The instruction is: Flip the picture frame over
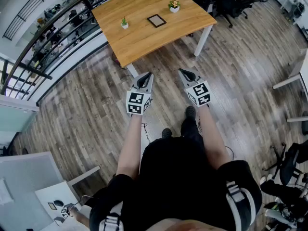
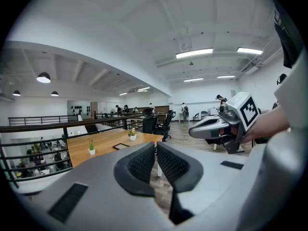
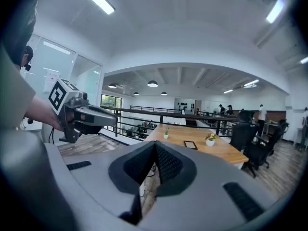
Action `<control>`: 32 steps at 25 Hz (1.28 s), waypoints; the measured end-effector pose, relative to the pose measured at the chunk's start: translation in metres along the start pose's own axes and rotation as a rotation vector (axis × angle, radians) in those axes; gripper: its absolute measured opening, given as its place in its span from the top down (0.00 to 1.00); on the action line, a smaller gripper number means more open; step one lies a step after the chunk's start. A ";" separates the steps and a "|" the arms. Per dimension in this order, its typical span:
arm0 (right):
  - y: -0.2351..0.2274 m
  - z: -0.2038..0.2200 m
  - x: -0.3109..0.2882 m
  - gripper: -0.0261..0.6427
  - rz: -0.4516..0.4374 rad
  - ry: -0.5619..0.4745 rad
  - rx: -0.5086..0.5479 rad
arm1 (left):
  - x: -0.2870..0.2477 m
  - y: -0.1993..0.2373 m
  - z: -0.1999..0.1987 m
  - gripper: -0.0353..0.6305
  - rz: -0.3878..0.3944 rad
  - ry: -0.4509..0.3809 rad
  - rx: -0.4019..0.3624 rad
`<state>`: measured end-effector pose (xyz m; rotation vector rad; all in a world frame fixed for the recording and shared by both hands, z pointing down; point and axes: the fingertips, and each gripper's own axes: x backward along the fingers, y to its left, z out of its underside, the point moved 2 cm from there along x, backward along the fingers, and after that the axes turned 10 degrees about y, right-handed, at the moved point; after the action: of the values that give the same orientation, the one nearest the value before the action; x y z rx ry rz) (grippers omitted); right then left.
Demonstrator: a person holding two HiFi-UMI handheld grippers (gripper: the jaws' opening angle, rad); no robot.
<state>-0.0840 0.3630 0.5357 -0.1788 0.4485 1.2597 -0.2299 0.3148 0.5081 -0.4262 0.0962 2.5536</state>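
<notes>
A small dark picture frame (image 1: 156, 20) lies flat on the wooden table (image 1: 144, 37) far ahead of me, between two little potted plants. It also shows as a thin dark frame (image 2: 121, 146) in the left gripper view and as a frame (image 3: 190, 145) in the right gripper view. My left gripper (image 1: 144, 77) and right gripper (image 1: 186, 74) hang side by side over the floor, well short of the table. Both are shut with nothing between the jaws. In the gripper views the left gripper (image 2: 156, 147) and the right gripper (image 3: 155, 146) point roughly level toward the table.
A green potted plant (image 1: 124, 23) and a flowering pot (image 1: 174, 6) flank the frame. A black railing (image 1: 53, 32) runs along the table's left side. Office chairs (image 1: 226, 1) stand behind the table at right. Another desk edge (image 1: 298, 76) is at far right.
</notes>
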 end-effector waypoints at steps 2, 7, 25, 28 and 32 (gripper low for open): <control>0.003 0.001 0.002 0.95 -0.001 0.005 0.005 | 0.002 -0.002 -0.001 0.90 0.001 -0.001 -0.001; 0.008 0.000 0.005 0.95 -0.002 0.005 0.010 | 0.003 -0.004 -0.002 0.90 0.014 -0.005 -0.008; 0.007 -0.001 0.011 0.90 0.032 -0.035 -0.032 | 0.005 -0.004 -0.002 0.90 0.019 -0.007 -0.004; 0.005 -0.001 0.010 0.80 0.036 -0.048 -0.040 | 0.004 -0.001 -0.002 0.90 0.011 -0.014 0.002; 0.001 -0.004 0.008 0.59 0.039 -0.062 -0.057 | -0.001 0.005 -0.002 0.69 -0.010 -0.016 0.015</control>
<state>-0.0841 0.3688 0.5284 -0.1798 0.3647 1.3133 -0.2309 0.3101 0.5061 -0.3991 0.1064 2.5446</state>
